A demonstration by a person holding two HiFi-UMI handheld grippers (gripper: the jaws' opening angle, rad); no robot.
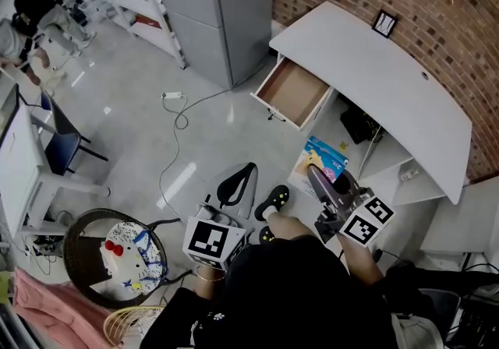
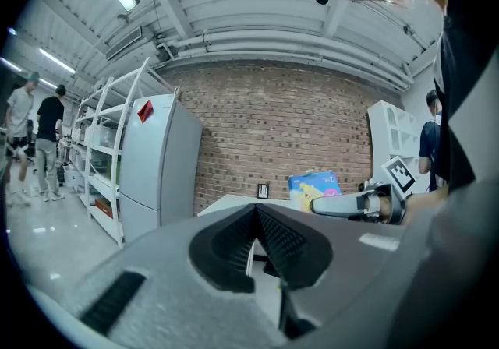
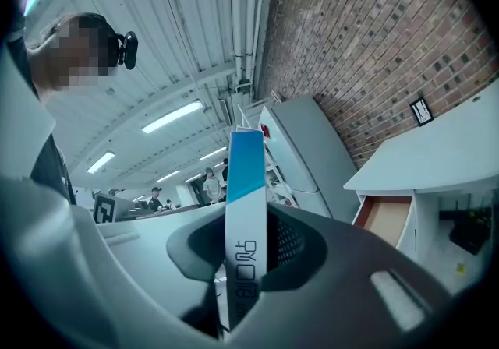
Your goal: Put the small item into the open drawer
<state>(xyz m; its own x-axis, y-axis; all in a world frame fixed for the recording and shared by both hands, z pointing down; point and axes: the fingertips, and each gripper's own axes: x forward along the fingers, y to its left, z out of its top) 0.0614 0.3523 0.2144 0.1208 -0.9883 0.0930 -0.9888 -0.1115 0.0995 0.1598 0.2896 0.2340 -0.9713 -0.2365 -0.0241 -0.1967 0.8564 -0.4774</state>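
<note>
A flat blue box with a colourful print (image 1: 321,159) stands on edge between the jaws of my right gripper (image 1: 321,182), which is shut on it. In the right gripper view the box's narrow blue-and-white edge (image 3: 245,207) rises between the pads. The open drawer (image 1: 292,93), brown inside, juts from the left end of the white desk (image 1: 374,67), some way beyond the box; the drawer (image 3: 387,219) also shows at the right of that view. My left gripper (image 1: 236,185) is shut on nothing, its pads (image 2: 269,234) meeting at the tip. It sees the box (image 2: 314,181) to its right.
A grey cabinet (image 1: 210,5) stands left of the desk against the brick wall. A cable and power strip (image 1: 173,96) lie on the floor. A small frame (image 1: 384,23) sits on the desk, a black bag (image 1: 359,123) beneath it. A round basket (image 1: 117,258) is at lower left.
</note>
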